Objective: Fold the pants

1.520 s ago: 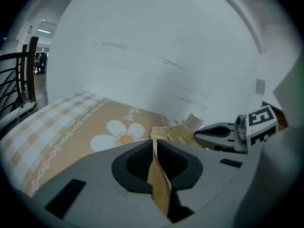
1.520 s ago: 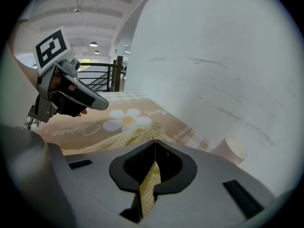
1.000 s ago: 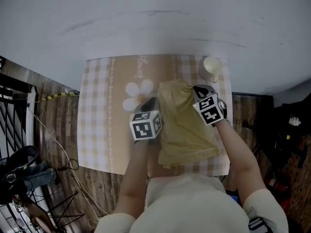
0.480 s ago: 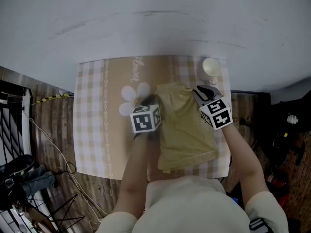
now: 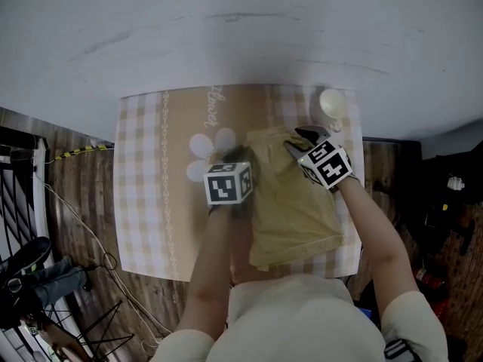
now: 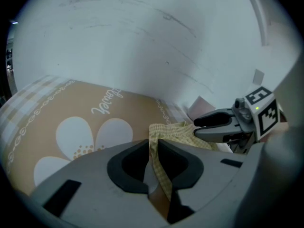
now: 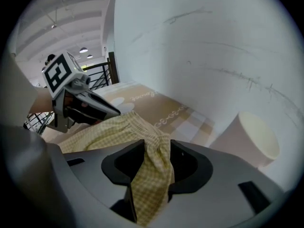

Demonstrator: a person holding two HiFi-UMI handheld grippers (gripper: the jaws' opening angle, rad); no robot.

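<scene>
Yellow checked pants [image 5: 290, 198] lie folded lengthwise on the right half of the beige tablecloth [image 5: 155, 179]. My left gripper [image 5: 234, 154] is at the top left corner of the pants. A thin fold of the pants [image 6: 176, 131] runs between its narrow jaws, which are opening [image 6: 152, 144]. My right gripper [image 5: 299, 140] is at the top right corner. Its jaws are opening wide [image 7: 154, 148], and a bunch of the pants [image 7: 107, 129] hangs loosely between them. Each gripper shows in the other's view: the right gripper [image 6: 214, 125] and the left gripper [image 7: 100, 109].
A white paper cup [image 5: 332, 102] stands at the table's far right corner, close to my right gripper; in the right gripper view the cup [image 7: 251, 139] is just right of the jaws. A white wall runs behind the table. Wooden floor, cables and a black railing surround it.
My right gripper's jaws have spread apart and it has shifted slightly left and toward the wall over the pants' corner. My left gripper has hardly moved.
</scene>
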